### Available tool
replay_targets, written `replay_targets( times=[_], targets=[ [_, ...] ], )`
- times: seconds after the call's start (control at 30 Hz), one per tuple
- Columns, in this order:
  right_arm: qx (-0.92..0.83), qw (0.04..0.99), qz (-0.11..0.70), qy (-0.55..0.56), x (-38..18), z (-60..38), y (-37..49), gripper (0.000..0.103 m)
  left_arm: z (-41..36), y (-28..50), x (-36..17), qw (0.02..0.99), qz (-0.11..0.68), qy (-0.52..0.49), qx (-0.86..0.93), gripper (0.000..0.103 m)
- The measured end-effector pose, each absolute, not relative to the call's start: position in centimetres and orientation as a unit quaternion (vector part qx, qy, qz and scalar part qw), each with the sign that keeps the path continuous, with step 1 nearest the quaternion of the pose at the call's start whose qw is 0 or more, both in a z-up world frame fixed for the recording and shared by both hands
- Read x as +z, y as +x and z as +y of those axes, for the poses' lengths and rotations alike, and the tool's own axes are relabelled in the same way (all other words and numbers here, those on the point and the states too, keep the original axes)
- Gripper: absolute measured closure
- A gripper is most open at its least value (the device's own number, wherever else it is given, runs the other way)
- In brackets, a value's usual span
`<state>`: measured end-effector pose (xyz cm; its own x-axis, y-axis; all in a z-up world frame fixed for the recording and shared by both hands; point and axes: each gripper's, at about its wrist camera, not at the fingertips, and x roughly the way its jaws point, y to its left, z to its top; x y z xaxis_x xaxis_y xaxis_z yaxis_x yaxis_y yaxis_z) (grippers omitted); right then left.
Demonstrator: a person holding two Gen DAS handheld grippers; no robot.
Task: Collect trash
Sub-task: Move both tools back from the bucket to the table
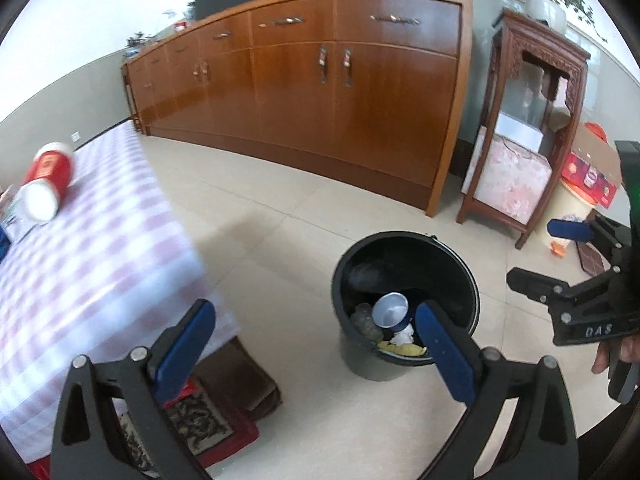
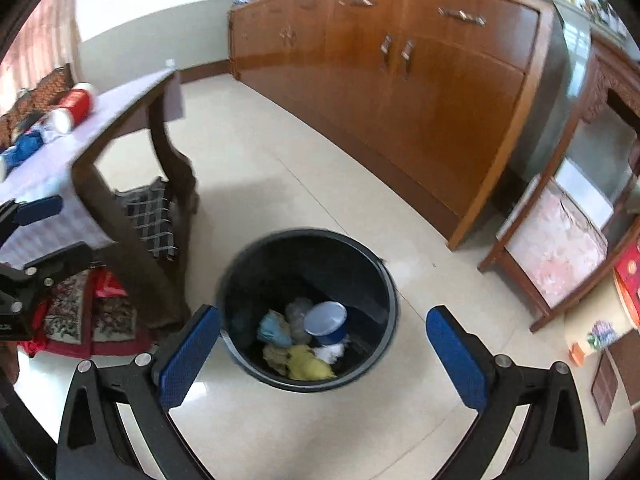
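Observation:
A black trash bin (image 1: 404,264) (image 2: 308,264) stands on the tiled floor. Inside lie a blue-and-white cup (image 2: 326,322), crumpled yellow and white scraps and a clear bottle. My left gripper (image 1: 314,316) hangs open and empty above the floor, the bin past its right finger. My right gripper (image 2: 322,322) is open and empty over the bin; it also shows at the right of the left wrist view (image 1: 540,254). A red-and-white paper cup (image 1: 46,180) (image 2: 74,108) lies on its side on the checked tablecloth (image 1: 88,248).
A long wooden sideboard (image 1: 320,92) runs along the back wall, with a carved wooden stand (image 1: 524,136) to its right. Boxes (image 1: 592,176) sit on the floor at far right. Patterned cushions (image 1: 200,420) lie under the table (image 2: 132,220). Blue items (image 2: 20,148) rest on the table.

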<state>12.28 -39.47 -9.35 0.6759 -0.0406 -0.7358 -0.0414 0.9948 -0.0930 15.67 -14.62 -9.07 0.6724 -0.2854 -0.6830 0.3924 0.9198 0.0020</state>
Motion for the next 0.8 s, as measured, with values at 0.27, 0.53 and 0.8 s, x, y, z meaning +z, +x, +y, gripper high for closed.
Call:
replay_targets(
  times=[0.27, 0.53, 0.8],
  targets=[
    [0.036, 0.928, 0.368, -0.042, -7.0, -34.5, 11.3, 0.000, -9.9, 13.7, -6.4, 0.931, 0.332, 0.049, -0.145, 0.002],
    [0.096, 0.941, 0.319, -0.049, -2.9, -27.7, 11.0, 0.000, -3.5, 12.1, -3.2, 0.953, 0.291, 0.038, -0.076, 0.000],
    [0.151, 0.943, 0.291, -0.053, -0.4, -20.7, 12.8, 0.000, 2.6, 11.2, -2.0, 0.961, 0.275, 0.027, -0.005, 0.000]
  ],
)
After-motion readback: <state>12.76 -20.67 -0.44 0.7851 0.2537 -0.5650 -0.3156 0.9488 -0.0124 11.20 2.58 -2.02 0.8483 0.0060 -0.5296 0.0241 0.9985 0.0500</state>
